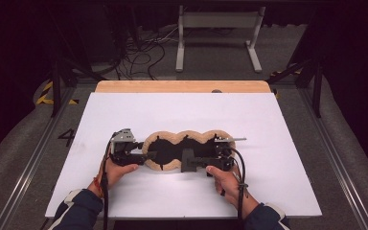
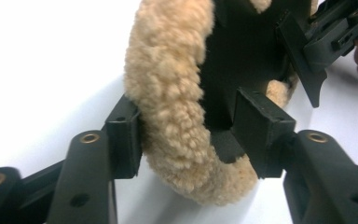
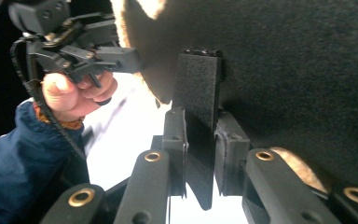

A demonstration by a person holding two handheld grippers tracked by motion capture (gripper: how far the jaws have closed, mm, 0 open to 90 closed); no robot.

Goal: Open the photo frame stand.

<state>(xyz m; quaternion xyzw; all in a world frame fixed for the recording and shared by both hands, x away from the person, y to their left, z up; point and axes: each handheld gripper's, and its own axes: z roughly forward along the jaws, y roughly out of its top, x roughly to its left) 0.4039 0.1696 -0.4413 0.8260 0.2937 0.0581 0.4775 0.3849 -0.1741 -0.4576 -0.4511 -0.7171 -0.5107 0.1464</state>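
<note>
1. High view: I see the white table bearing a fleecy steering-wheel cover, flattened, near its middle.
2. My left gripper straddles the cover's left end, jaws half shut, not yet pinching; I should seat the fleece rim deep before squeezing.
3. My right gripper clamps the black strap; hold firm.

Left gripper at fleece edge
Jaws straddle tan fleece rim w/ black lining; other gripper top right.
</note>
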